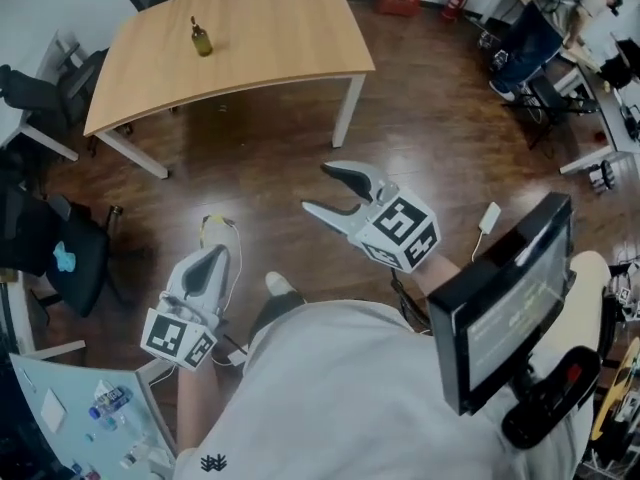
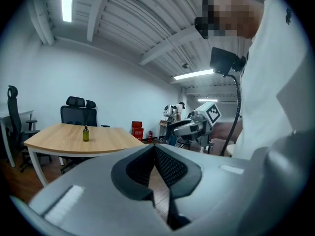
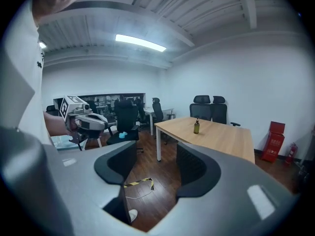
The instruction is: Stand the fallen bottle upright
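Leave bottle [image 1: 202,38] alone, seemingly upright already on far table [image 1: 280,28], well apart from left gripper [image 1: 213,255], jaws together, and right gripper [image 1: 318,188], jaws apart and empty; if rechecking, approach with right, slowly.

A white top [image 1: 340,398] with a small dark emblem [image 1: 212,462] near its left edge is being worn, and a black-framed screen [image 1: 505,308] on a bent black stalk [image 1: 545,408] is being carried just to the right of that top. Ahead of the top, the left gripper [image 1: 213,253] and the right gripper [image 1: 318,188] are being shown as pale grey shells lined with black ribbed pads [image 2: 170,168], each being backed by a white cube [image 1: 403,233] printed with black square markers.
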`<action>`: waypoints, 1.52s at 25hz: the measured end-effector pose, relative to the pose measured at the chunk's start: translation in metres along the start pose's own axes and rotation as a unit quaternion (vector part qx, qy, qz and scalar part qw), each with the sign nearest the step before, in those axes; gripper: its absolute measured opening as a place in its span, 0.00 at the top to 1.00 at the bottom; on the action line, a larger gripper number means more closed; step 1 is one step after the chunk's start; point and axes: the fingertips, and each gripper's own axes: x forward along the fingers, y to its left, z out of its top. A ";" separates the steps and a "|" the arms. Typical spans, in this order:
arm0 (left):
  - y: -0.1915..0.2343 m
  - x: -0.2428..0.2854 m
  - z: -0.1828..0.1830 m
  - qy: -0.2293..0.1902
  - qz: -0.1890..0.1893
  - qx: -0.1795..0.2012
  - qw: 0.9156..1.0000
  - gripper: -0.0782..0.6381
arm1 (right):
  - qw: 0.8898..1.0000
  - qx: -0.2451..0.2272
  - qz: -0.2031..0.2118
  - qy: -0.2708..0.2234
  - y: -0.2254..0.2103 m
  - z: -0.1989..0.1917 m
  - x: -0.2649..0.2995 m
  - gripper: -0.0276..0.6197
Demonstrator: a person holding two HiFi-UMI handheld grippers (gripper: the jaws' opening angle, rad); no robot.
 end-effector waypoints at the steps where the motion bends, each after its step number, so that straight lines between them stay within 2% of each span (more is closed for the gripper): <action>1: -0.013 0.003 0.000 -0.003 0.000 -0.001 1.000 0.89 | 1.000 -0.003 0.000 -0.001 0.003 -0.005 -0.012 0.55; 8: -0.097 0.001 -0.012 0.013 -0.009 0.000 1.000 0.89 | 1.000 0.000 0.007 -0.012 0.026 -0.032 -0.091 0.56; 17: -0.156 -0.014 -0.026 0.025 -0.016 0.003 1.000 0.89 | 1.000 -0.009 0.002 -0.019 0.052 -0.044 -0.146 0.57; 26: -0.164 -0.028 -0.031 0.022 -0.006 -0.002 1.000 0.89 | 1.000 -0.025 0.006 -0.014 0.066 -0.043 -0.151 0.59; 33: -0.153 -0.029 -0.031 0.018 0.000 -0.007 1.000 0.89 | 1.000 -0.028 0.006 -0.009 0.064 -0.039 -0.139 0.60; 38: -0.126 -0.031 -0.035 0.017 0.002 -0.015 1.000 0.89 | 1.000 -0.029 0.008 -0.001 0.062 -0.036 -0.113 0.61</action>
